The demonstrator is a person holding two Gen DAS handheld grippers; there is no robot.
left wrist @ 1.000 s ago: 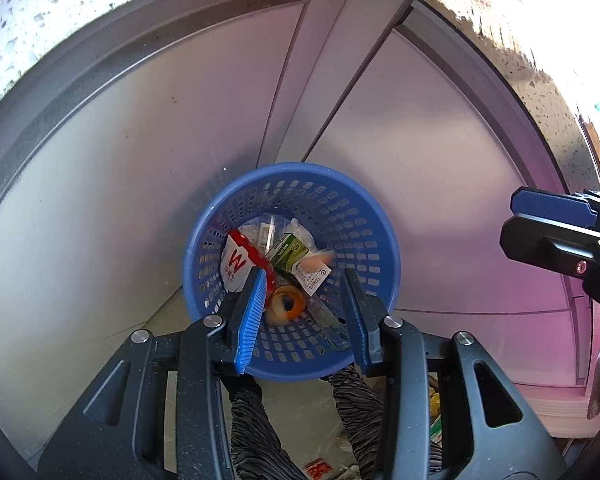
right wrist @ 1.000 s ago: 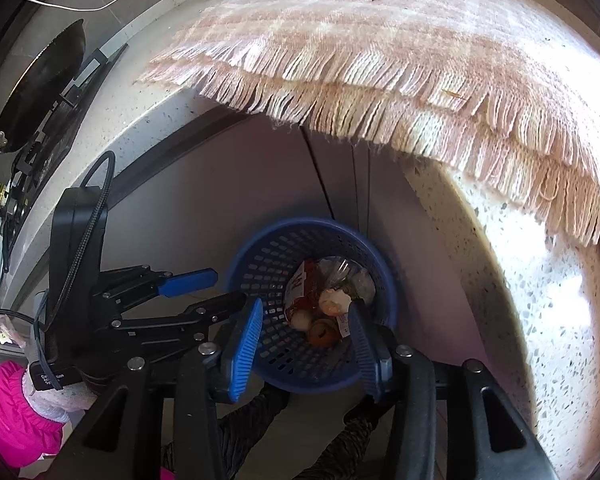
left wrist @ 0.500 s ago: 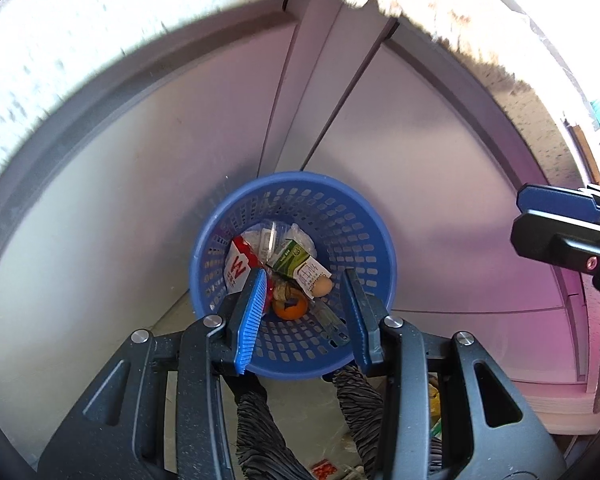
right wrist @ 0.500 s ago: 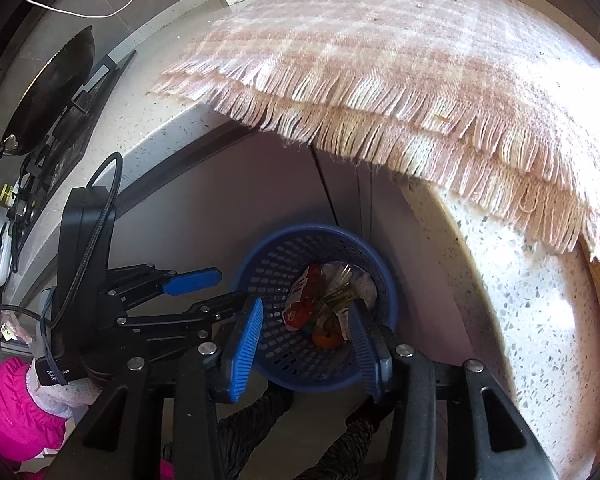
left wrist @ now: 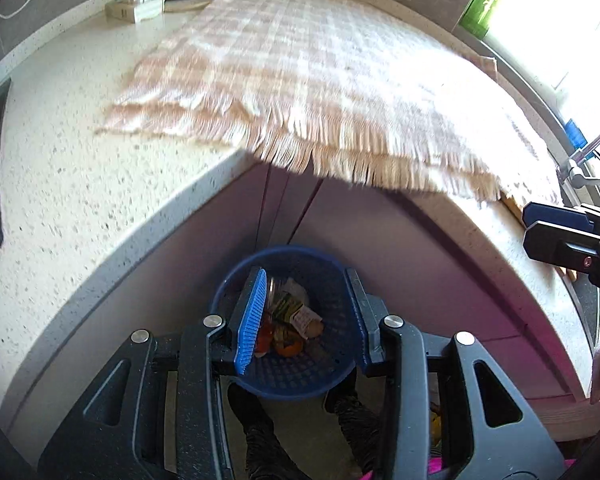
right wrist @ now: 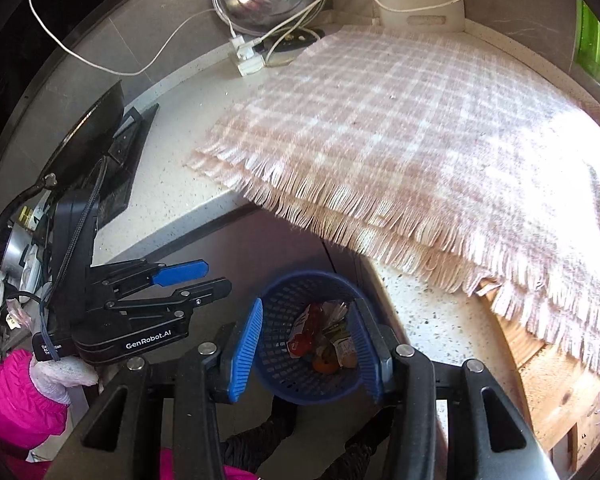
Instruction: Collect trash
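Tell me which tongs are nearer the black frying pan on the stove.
Left. The left tongs hang beside the counter just below the frying pan; the right tongs sit farther over, above the blue basket.

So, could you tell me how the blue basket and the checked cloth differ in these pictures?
The blue basket sits on the floor below the counter; the checked cloth lies flat on the countertop, fringe overhanging its edge. The basket is rigid perforated plastic holding trash; the cloth is soft, pink-and-white, with nothing on it. Neither gripper touches either.
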